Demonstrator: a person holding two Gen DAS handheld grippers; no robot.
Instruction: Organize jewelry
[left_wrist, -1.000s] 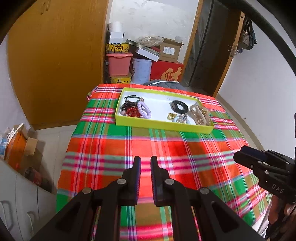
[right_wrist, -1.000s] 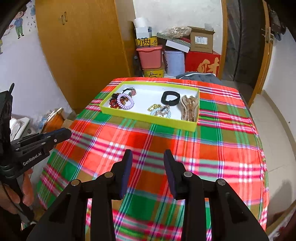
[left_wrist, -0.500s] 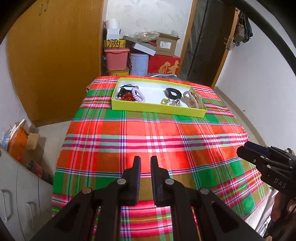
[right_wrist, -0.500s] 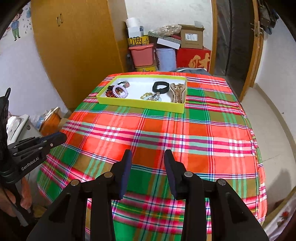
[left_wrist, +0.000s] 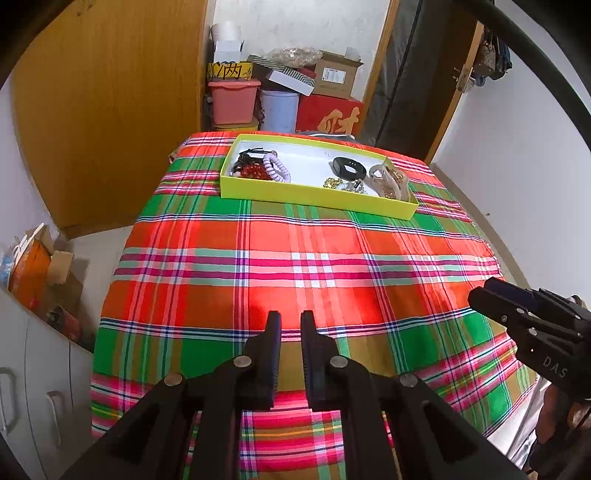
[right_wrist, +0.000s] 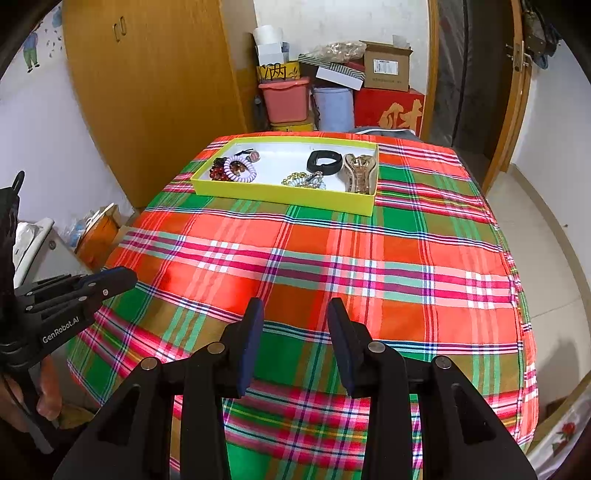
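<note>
A yellow tray (left_wrist: 314, 197) (right_wrist: 280, 197) sits at the far end of the plaid-covered table. It holds a purple coil hair tie (left_wrist: 277, 170) (right_wrist: 240, 168), red beads (left_wrist: 249, 171), a black band (left_wrist: 349, 166) (right_wrist: 324, 161), a gold chain (left_wrist: 341, 183) (right_wrist: 303, 181) and a beige hair claw (left_wrist: 389, 179) (right_wrist: 360, 168). My left gripper (left_wrist: 290, 321) hovers over the near table edge, jaws nearly together and empty. My right gripper (right_wrist: 295, 310) is open and empty over the near edge. Each gripper also shows at the side of the other's view, the right (left_wrist: 517, 314) and the left (right_wrist: 74, 291).
The red and green plaid cloth (right_wrist: 332, 266) covers the table. A wooden wardrobe (left_wrist: 110, 110) stands left. Boxes, a pink bin (left_wrist: 232, 99) and a blue bucket (left_wrist: 279, 109) are stacked behind the table. A grey cabinet (left_wrist: 29, 387) and clutter lie at the left.
Both grippers have pulled back from the tray toward the near table edge; the tray now looks farther away. Jaw openings are unchanged.
</note>
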